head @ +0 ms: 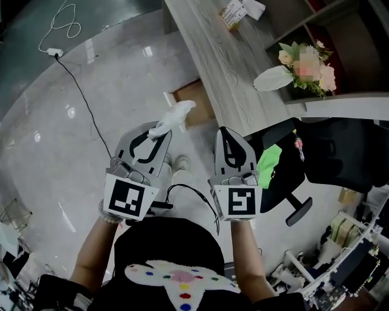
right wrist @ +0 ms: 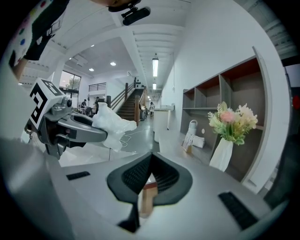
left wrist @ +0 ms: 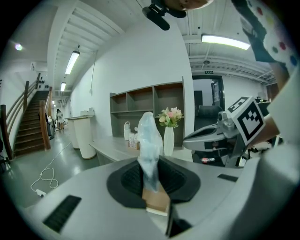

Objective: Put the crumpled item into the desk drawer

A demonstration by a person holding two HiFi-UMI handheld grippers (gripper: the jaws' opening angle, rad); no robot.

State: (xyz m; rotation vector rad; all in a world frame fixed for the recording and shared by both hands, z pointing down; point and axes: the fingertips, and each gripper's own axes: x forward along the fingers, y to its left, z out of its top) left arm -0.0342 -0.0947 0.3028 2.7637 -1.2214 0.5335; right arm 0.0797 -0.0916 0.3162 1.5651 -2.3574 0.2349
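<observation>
A crumpled white plastic item (head: 174, 117) sticks out past the tips of my left gripper (head: 159, 136), which is shut on its lower end. In the left gripper view the crumpled item (left wrist: 149, 143) rises upright from between the jaws of the left gripper (left wrist: 152, 185). My right gripper (head: 224, 131) is held beside it, shut with nothing in it; its jaws meet in the right gripper view (right wrist: 149, 166). Ahead runs a long grey wooden desk (head: 226, 73), and a brown open drawer (head: 193, 101) juts from its near side, beyond the item.
A white vase of flowers (head: 299, 71) and a small box (head: 234, 12) stand on the desk. A black office chair (head: 337, 155) is to the right. A black cable (head: 82, 97) trails over the glossy floor at left. Shelves (left wrist: 140, 105) line the wall behind the desk.
</observation>
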